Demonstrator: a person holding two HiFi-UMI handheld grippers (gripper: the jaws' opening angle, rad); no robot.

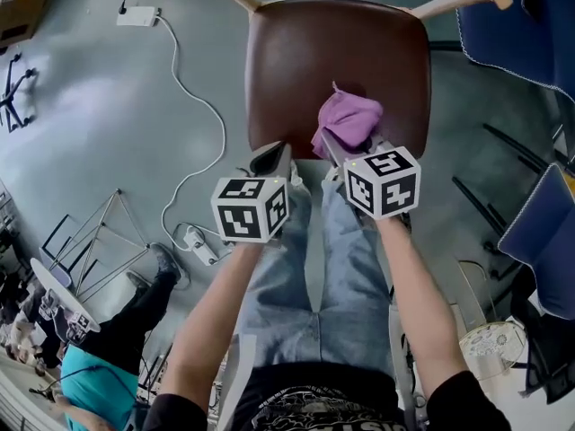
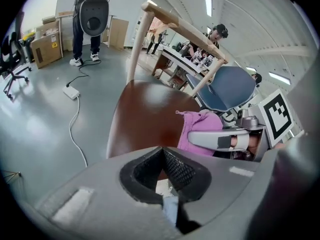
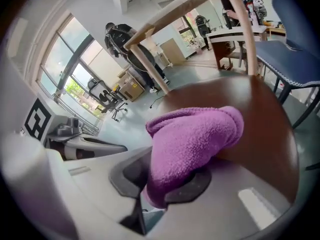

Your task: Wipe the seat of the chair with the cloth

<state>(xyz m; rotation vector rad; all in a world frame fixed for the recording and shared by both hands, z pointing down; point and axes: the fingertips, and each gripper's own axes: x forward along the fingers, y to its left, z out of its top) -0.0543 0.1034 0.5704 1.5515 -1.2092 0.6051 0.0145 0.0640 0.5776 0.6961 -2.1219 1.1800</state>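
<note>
One end of the cloth vanishes inside the right gripper.

**Setting: open-plan office or lab workspace**

A bare grey floor is crossed by a cable run from a power strip. Cardboard boxes and a swivel chair are placed at the edge of the room. A desk is occupied by people. Strip lights are fitted overhead, and tall windows are shown in the right gripper view.
</note>
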